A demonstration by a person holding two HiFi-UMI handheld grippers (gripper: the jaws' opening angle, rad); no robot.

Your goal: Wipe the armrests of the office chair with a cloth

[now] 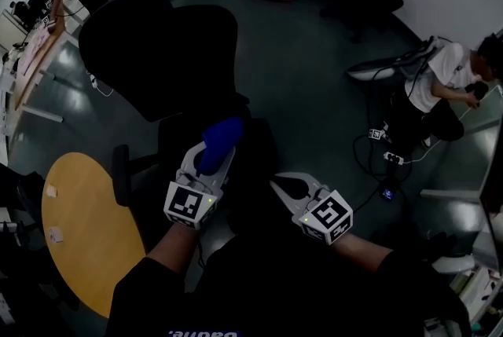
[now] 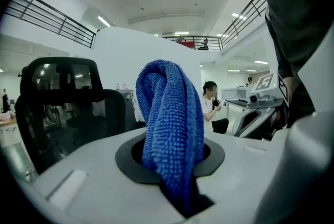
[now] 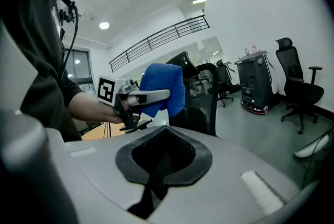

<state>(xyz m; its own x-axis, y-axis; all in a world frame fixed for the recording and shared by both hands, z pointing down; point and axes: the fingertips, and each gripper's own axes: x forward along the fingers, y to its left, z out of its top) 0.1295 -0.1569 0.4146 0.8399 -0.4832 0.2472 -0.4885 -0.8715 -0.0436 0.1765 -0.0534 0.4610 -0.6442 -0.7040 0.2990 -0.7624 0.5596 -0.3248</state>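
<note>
One cloth [image 1: 222, 137], blue and bunched, is found clamped in the left tongs [image 1: 211, 163], its bulk standing up past the tips. It is held in the air over the seat of the chair [image 1: 157, 53], in front of the backrest, and is touching nothing else. The right tongs [image 1: 277, 184] are seen closed together with nothing between them, just beside the left. One armrest [image 1: 119, 174] is made out as a dark bar on the side of the yellow bench [image 1: 78, 233], apart from the cloth; the other is lost in shadow. No contact between cloth and armrest is shown. The pick-up is judged done. Whether either armrest has been wiped cannot be told, so both are taken as outstanding.
</note>
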